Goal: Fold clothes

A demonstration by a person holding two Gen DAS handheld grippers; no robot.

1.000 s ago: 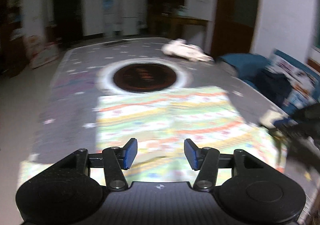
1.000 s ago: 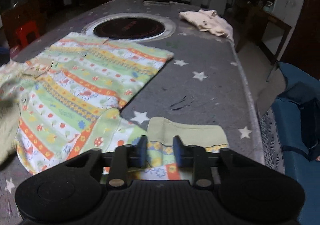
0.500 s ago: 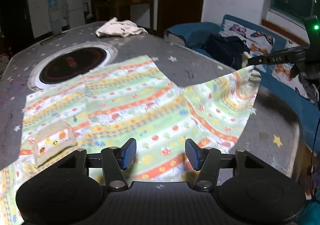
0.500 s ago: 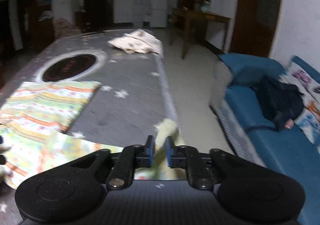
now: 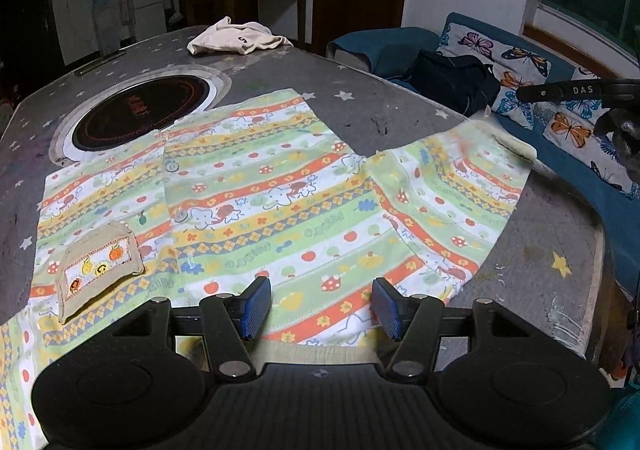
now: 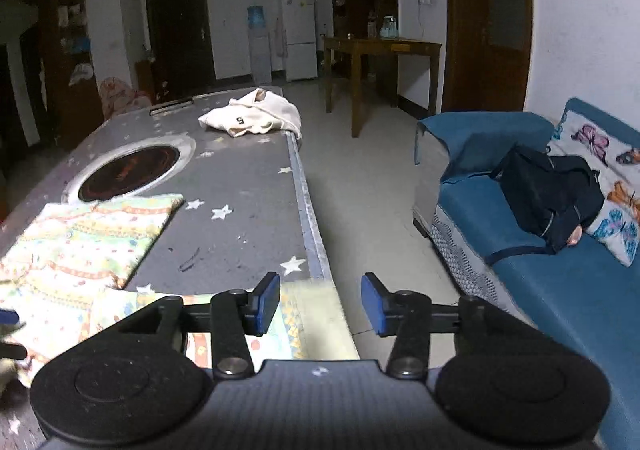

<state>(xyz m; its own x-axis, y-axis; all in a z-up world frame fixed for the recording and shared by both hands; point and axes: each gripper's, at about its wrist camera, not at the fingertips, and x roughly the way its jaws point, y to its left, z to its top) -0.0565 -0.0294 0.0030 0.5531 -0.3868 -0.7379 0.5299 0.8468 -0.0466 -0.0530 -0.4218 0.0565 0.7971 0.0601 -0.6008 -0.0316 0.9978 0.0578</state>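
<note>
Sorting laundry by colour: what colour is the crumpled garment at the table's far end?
Cream garment, clearest in the right wrist view.

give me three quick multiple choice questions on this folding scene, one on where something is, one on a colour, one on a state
1. Where does the cream garment lie?
A. at the far end of the table, beyond the round black cooktop
B. on the sofa
C. on top of the striped shirt

2. What colour are the gripper pads?
A. red
B. blue
C. white

3. How does the right gripper stand?
A. shut on the sleeve
B. open, nothing pressed between the pads
C. shut on a bag

Answers: 1 A, it sits past the cooktop near the table's far edge. 2 B, all pads show blue. 3 B, its jaws have just been opening and the striped shirt lies below them.
</note>
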